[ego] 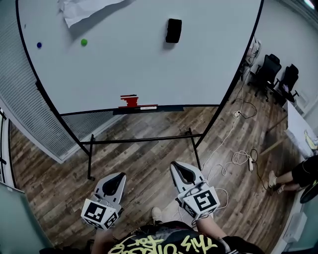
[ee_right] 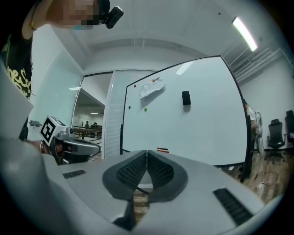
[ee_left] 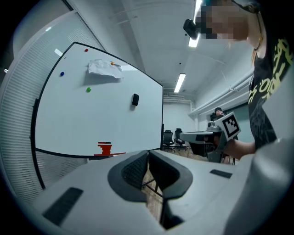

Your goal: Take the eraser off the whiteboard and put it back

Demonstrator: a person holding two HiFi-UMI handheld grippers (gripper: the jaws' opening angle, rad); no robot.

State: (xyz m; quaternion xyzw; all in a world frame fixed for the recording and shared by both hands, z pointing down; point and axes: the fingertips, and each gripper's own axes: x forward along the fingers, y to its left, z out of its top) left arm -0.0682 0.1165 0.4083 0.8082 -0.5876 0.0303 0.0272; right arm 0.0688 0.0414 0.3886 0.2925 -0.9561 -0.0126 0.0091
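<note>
eraser [ego: 173, 30] stuck high on whiteboard [ego: 139, 69], right of centre, well apart from both grippers | l gripper [ego: 117, 178] jaws together, empty | r gripper [ego: 179, 169] same | eraser prob light, stiff body, soft felt face; pinch across narrow sides

Head view downward, gripper views level, all sharing the whiteboard [ego: 139, 64]

Noted on the whiteboard [ego: 139, 69]: one black eraser [ego: 173, 30], one crumpled paper sheet [ego: 82, 9], four small magnets by my count: blue magnet [ego: 39, 44], green magnet [ego: 84, 42], red magnet [ee_left: 86, 50], orange magnet [ee_left: 111, 63]. Right of the whiteboard: two office chairs [ego: 268, 70].
</note>
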